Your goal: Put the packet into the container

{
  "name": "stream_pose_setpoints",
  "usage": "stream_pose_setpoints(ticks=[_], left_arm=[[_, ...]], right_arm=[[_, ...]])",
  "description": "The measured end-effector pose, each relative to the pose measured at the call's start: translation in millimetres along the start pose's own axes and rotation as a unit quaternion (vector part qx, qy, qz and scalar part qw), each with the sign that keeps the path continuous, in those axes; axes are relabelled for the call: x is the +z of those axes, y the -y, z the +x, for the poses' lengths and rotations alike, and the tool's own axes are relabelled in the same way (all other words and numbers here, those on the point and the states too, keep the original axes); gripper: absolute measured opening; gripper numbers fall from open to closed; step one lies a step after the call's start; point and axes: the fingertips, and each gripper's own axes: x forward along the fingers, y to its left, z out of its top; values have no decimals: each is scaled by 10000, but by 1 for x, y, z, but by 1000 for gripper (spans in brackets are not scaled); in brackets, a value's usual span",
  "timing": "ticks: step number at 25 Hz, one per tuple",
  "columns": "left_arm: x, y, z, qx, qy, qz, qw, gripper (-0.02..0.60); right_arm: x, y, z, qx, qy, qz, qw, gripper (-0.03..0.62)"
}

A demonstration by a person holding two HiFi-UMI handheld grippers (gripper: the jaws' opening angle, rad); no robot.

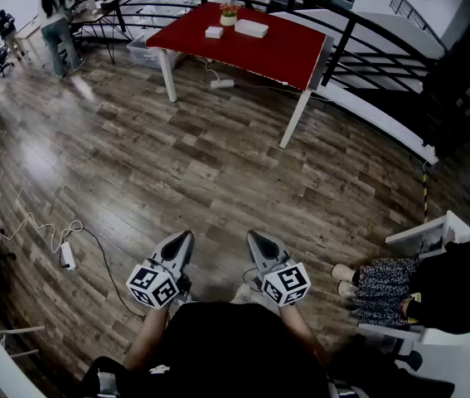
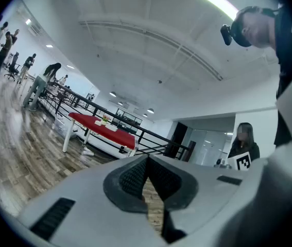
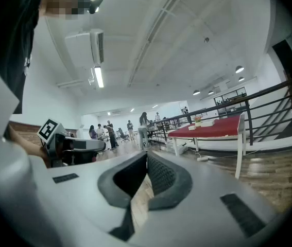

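Note:
Far ahead stands a red table (image 1: 268, 56). On it lie a small white packet (image 1: 214, 32), a larger flat white container (image 1: 252, 28) and a little flower pot (image 1: 229, 15). Both grippers are held close to the person's body, several metres short of the table. My left gripper (image 1: 186, 235) has its jaws shut with nothing between them, and my right gripper (image 1: 253, 234) is shut and empty too. The left gripper view shows the closed tips (image 2: 147, 157) pointing toward the table (image 2: 102, 129). The right gripper view shows its closed tips (image 3: 147, 153) with the table (image 3: 212, 128) at the right.
Wooden floor stretches between me and the table. A power strip with cable (image 1: 67, 257) lies on the floor at left. A black railing (image 1: 359, 31) curves behind the table. A seated person (image 1: 433, 288) is at the right, and other people (image 1: 56, 23) stand at the far left.

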Motion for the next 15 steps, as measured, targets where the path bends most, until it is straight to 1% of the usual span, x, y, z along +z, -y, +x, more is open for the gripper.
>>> stream_pose_setpoints(ticks=[5, 8, 12, 15], left_arm=[[-13, 37, 35, -66, -54, 36, 10000, 9], [-20, 50, 51, 0, -87, 54, 9999, 9], [-21, 58, 62, 138, -116, 112, 9998, 9], [-14, 54, 71, 182, -127, 186, 9996, 9]], right_arm=[[5, 44, -25, -22, 23, 27, 10000, 21], [2, 71, -36, -87, -23, 8, 10000, 21], [5, 96, -39, -101, -23, 0, 9999, 21], [12, 107, -30, -77, 54, -14, 10000, 21]])
